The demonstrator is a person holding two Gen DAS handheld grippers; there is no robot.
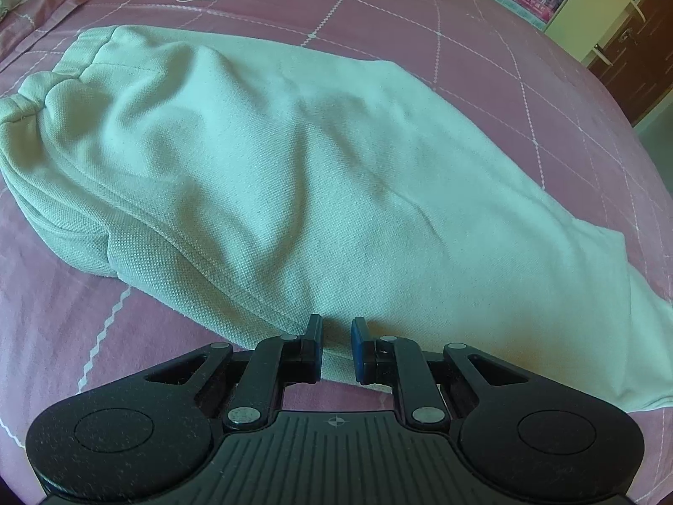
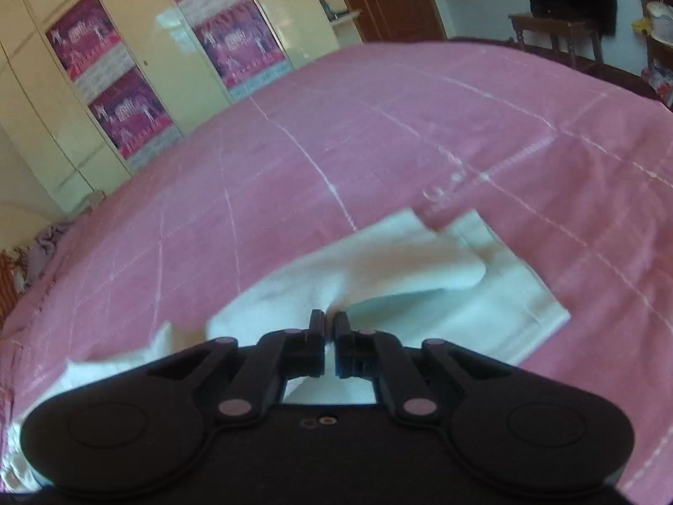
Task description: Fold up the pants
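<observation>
Right gripper (image 2: 329,324) pinches the pale pants (image 2: 404,261) on a pink bedspread (image 2: 294,160); left gripper (image 1: 336,332) sits open at their edge

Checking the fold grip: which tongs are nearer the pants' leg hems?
Right. The right tongs pinch the pants short of the hems; the left tongs sit open at a side edge.

The pants (image 1: 269,160) are a pale, matt cloth with a fine pebbled knit. They lie on a pink woven bedspread (image 1: 483,63) stitched with white lines. Beyond the bedspread, the cream wardrobe doors (image 2: 139,42) look glossy and smooth.
</observation>
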